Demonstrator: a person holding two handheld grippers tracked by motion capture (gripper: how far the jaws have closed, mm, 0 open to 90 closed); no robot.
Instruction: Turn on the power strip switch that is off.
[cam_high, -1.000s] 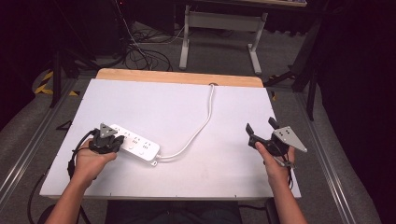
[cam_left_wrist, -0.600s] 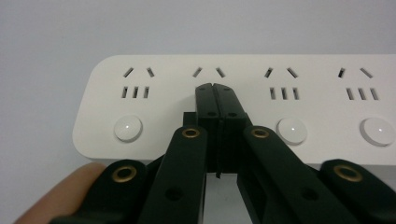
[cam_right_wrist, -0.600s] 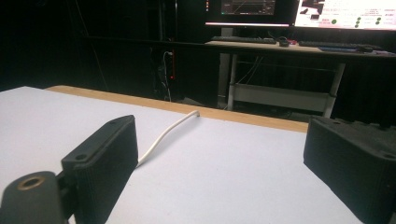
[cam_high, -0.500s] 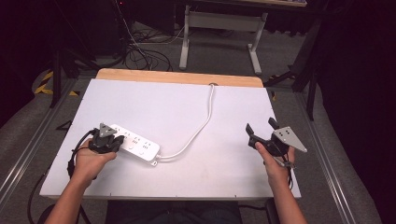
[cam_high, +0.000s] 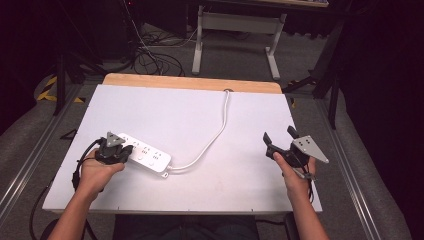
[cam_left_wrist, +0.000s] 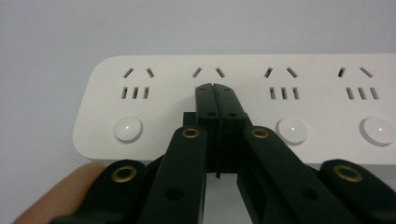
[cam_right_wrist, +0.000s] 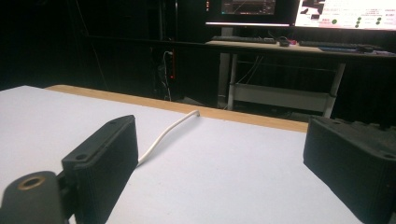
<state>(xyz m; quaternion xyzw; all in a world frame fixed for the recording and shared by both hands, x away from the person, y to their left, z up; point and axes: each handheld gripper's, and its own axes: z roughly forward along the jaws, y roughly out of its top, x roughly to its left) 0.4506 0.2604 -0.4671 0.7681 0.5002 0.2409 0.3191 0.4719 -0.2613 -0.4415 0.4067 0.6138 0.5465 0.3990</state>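
Power strip (cam_high: 145, 158) flat near worktop (cam_high: 200, 115) left edge, toward front; left gripper (cam_left_wrist: 215, 91) clenched, tips on strip's top face; right gripper (cam_high: 280, 141) released, near right edge.

Strip (cam_high: 146, 158) lies on table (cam_high: 240, 185), front left; its cord (cam_high: 216, 131) runs back to the far edge. Left gripper (cam_high: 116, 151) rests on the strip's left end; right gripper (cam_high: 281, 141) well apart, right.

high: above, fwd-down | tool cams: low, close | shared: table (cam_high: 200, 110)
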